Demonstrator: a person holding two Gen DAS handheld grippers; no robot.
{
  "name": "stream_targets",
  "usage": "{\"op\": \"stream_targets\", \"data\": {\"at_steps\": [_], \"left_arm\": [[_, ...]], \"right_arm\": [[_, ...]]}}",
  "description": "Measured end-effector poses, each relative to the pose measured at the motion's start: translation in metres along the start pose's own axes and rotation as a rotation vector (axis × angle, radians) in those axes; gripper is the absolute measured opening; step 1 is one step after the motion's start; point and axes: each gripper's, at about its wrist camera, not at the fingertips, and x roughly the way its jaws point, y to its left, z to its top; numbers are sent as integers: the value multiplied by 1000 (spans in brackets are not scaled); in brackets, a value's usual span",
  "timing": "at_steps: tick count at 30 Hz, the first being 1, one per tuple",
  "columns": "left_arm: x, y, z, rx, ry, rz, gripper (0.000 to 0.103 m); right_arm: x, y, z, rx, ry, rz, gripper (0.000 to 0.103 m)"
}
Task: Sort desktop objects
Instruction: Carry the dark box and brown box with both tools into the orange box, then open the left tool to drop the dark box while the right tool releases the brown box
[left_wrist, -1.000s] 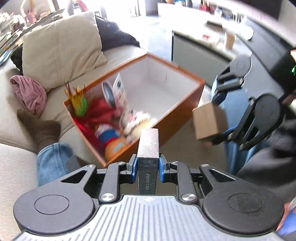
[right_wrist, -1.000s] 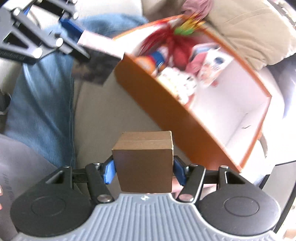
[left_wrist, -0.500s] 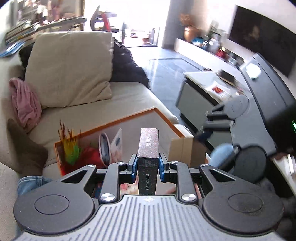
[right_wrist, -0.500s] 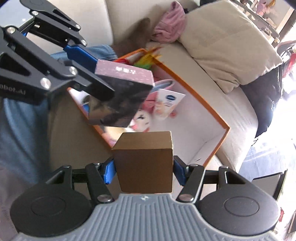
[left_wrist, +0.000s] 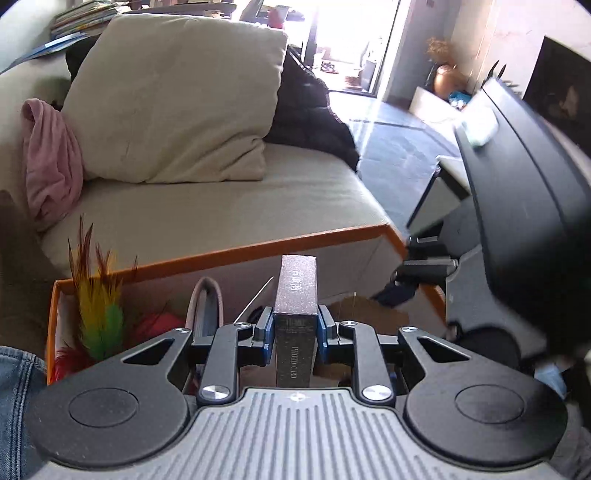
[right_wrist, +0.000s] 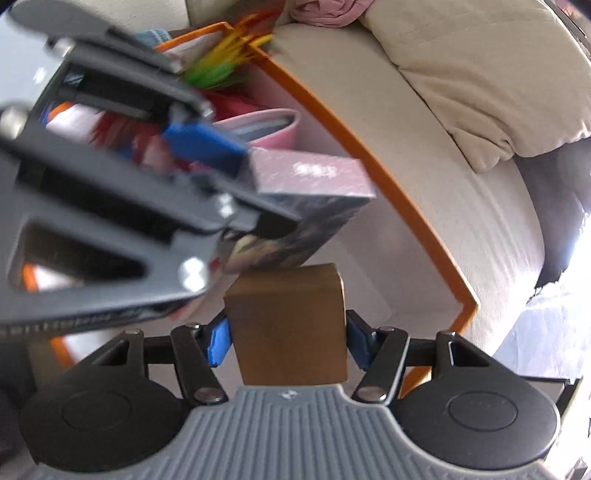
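**Two boxes poised over the orange bin**

We clamp the photo-card box (left_wrist: 295, 317) in the left gripper (left_wrist: 295, 328), long axis pointing away at frame centre. Our right gripper (right_wrist: 288, 338) grips the brown box (right_wrist: 290, 328) just below it, both above the orange bin (right_wrist: 388, 177).

- Beige sofa (left_wrist: 229, 206) with a big cream cushion (left_wrist: 177, 99) against its back
- Pink cloth (left_wrist: 51, 158) bunched beside the cushion, dark garment (left_wrist: 310, 118) on its other side
- Dark tiled floor (left_wrist: 399, 144)
- Bright daylight through a doorway (left_wrist: 351, 40)
- Copper vase (left_wrist: 445, 79) by the far wall
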Motion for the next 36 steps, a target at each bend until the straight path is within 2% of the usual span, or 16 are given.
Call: {"op": "stream_targets", "data": {"at_steps": [4,11,20,23,25,26,28,29,33,35,36], "left_arm": [[9,-6,-9,45,-6,50,26],[32,-8,-11,65,4,108,26],[40,-7,-12,67,6,110,26],[36,-6,-13,65,-3,97,31],[31,-7,-13,59,-15,85,38],[30,-6,-13,56,-21,77,41],[24,-6,-13,52,-36,66,52],[22,-6,-13,53,-41,62,53],[15,-6,-13,71,-47,44,55],[10,-5,-13,72,-53,44,55],[7,-4,-13,71,-55,42,56]], "right_arm": [[10,-7,1,-36,-32,33,63],[36,-10,6,-113,-35,16,63],[55,2,9,-234,-22,-57,65],[54,0,8,-227,-24,-75,69],[51,-2,7,-223,-23,-91,77],[49,-3,6,-222,-20,-100,78],[45,-4,5,-216,-5,-128,83],[44,-5,4,-208,7,-141,83],[38,-12,3,-137,54,-135,83],[37,-12,1,-96,77,-110,80],[38,-9,3,-83,90,-101,75]]}}
